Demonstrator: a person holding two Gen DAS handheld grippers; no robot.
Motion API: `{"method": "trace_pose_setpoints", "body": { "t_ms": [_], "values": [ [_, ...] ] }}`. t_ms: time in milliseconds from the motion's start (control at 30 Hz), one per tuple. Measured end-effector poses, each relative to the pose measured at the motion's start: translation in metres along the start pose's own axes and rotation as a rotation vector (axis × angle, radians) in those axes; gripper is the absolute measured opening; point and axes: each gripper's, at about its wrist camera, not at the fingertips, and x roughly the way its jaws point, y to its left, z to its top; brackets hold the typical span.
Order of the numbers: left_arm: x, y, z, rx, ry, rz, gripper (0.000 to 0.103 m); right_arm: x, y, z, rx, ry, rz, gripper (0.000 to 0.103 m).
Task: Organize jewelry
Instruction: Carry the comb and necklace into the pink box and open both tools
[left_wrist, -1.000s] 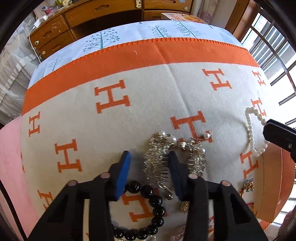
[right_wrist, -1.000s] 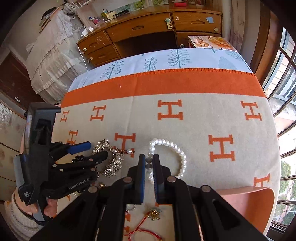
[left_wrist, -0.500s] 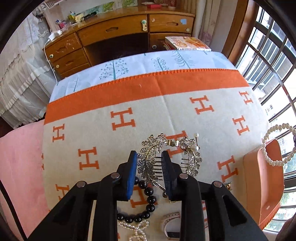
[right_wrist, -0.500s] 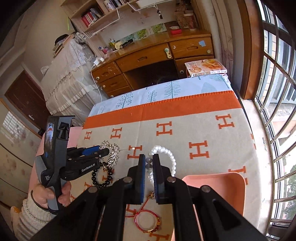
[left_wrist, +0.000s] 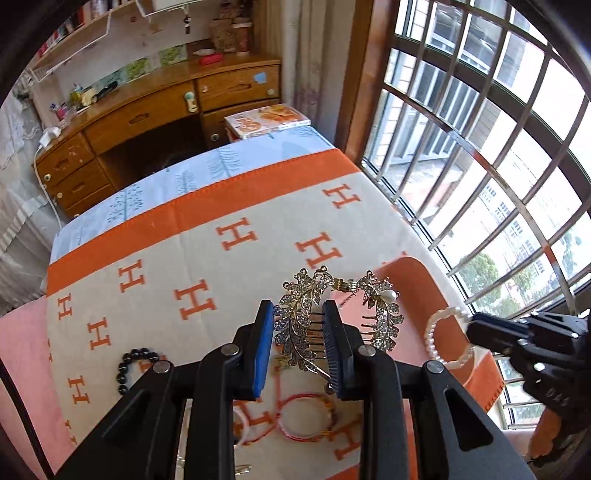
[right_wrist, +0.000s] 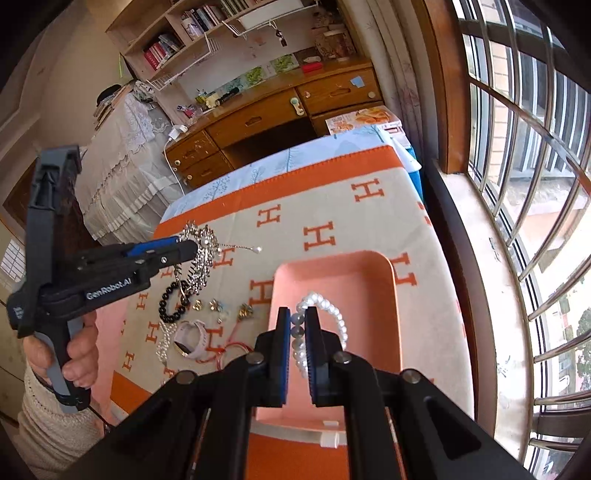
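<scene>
My left gripper (left_wrist: 298, 310) is shut on a gold leaf-shaped hair comb (left_wrist: 384, 314) and holds it in the air beside the orange tray (left_wrist: 417, 280). The comb also shows in the right wrist view (right_wrist: 201, 243), held by the left gripper (right_wrist: 190, 250). My right gripper (right_wrist: 298, 314) is shut on a white pearl bracelet (right_wrist: 334, 314) and holds it over the orange tray (right_wrist: 332, 273). In the left wrist view the pearl bracelet (left_wrist: 432, 332) hangs from the right gripper (left_wrist: 474, 323) above the tray.
On the H-patterned blanket (right_wrist: 317, 214) lie a black bead bracelet (right_wrist: 168, 302), a pink watch (right_wrist: 195, 336), a red string bracelet (left_wrist: 306, 417), a pearl necklace (right_wrist: 162, 343) and small gold earrings (right_wrist: 218, 304). A barred window (right_wrist: 517, 184) is on the right, a wooden desk (right_wrist: 266, 114) behind.
Both grippers have lifted their pieces off the blanket and moved right: the comb now hangs next to the tray and the pearl bracelet hangs over it.
</scene>
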Motion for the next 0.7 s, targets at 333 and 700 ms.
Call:
{"method": "trace_pose_setpoints", "body": {
  "t_ms": [333, 700],
  "values": [
    [0.073, -0.068, -0.014, 0.009, 0.113, -0.065, 0.025, 0.017, -0.042, -0.058, 0.077, 0.003, 0.026, 0.008],
    [0.129, -0.07, -0.011, -0.075, 0.212, -0.061, 0.025, 0.01, -0.051, -0.076, 0.097, -0.059, 0.055, 0.008]
  ]
}}
